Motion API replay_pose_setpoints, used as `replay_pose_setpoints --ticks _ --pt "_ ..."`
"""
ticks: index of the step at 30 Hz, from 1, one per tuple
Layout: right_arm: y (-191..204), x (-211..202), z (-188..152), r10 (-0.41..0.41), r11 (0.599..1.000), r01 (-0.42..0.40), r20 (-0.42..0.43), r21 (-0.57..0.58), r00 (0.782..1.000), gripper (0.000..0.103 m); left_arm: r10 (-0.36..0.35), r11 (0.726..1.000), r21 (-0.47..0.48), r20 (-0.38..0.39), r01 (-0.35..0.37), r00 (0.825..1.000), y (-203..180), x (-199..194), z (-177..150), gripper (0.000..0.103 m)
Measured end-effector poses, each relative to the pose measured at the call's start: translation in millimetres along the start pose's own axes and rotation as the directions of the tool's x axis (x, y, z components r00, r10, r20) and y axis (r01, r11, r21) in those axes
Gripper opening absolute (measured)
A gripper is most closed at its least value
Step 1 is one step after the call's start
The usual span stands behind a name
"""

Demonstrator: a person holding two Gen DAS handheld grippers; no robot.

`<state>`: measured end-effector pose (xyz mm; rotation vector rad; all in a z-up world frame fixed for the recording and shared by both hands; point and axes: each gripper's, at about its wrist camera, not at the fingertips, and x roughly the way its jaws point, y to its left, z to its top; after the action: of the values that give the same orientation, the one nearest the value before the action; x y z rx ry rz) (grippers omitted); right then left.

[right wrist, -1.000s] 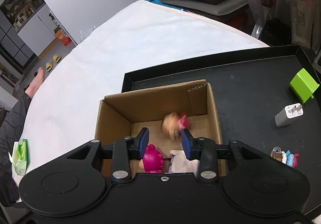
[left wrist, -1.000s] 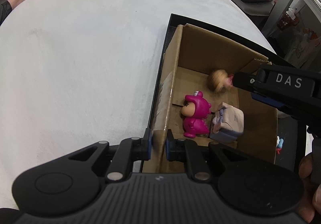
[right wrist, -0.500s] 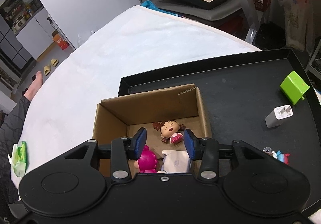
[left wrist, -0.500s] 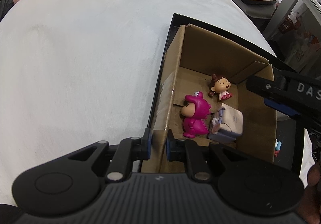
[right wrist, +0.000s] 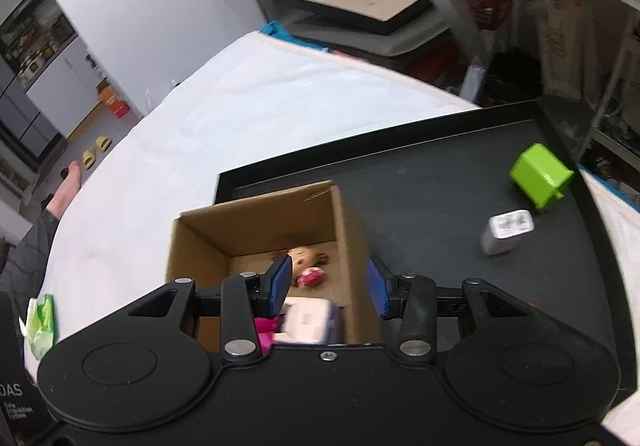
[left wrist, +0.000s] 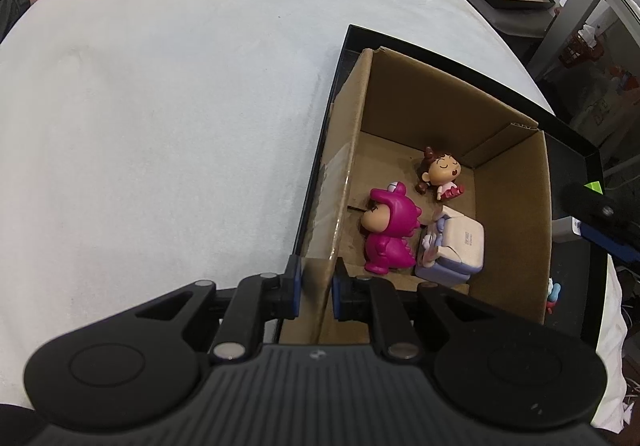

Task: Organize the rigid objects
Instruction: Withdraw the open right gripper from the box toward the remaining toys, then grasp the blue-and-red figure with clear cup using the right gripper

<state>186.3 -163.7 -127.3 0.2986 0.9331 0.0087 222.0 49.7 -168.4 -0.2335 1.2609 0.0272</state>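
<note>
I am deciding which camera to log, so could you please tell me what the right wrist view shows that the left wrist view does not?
Only the right wrist view shows the white charger and the whole green block on the black tray. Only the left wrist view shows the left gripper clamped on the cardboard box wall, and the pink figure clearly. Both show the box and the sleeping doll.

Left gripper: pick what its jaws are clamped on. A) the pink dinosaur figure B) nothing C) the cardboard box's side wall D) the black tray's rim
C: in the left wrist view the left gripper has one jaw on each side of the cardboard box wall, pressed against it.
</note>
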Motion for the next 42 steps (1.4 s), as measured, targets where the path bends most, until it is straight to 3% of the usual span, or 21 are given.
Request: replay_pose_setpoints --ticks 8,17,19,24,27,37,42 --pt "-38 -5 -7 -0.036 0.998 0.036 -0.005 0.060 0.999 0.043 0.003 1.000 -0.007 0.007 -0.003 1.000 1 -1 0 0.014" --pt "-69 1 -15 -0.068 0.992 0.070 -0.025 0.105 0.997 0.062 0.051 0.999 0.010 0.017 -0.051 0.999 -10 -5 -3 0.017" --pt "-75 5 -17 -0.077 0.990 0.080 -0.033 0.115 0.996 0.066 0.069 0.998 0.010 0.017 -0.070 0.997 -12 -6 -2 0.021" --pt "-91 19 -24 -0.117 0.982 0.125 -0.064 0.139 0.991 0.075 0.090 0.996 0.011 0.025 -0.090 0.996 -15 -8 0 0.045" --pt "-96 30 -29 -0.155 0.977 0.166 -0.090 0.137 0.984 0.083 0.110 0.994 0.024 0.026 -0.111 0.994 -21 -8 -1 0.053" --pt "-104 61 -38 -0.209 0.964 0.229 -0.155 0.132 0.966 0.095 0.173 0.984 0.026 0.031 -0.174 0.984 -28 -7 -4 0.057" --pt "-106 74 -41 -0.223 0.962 0.246 -0.181 0.117 0.958 0.095 0.203 0.978 0.036 0.038 -0.205 0.978 -35 -8 -5 0.058"
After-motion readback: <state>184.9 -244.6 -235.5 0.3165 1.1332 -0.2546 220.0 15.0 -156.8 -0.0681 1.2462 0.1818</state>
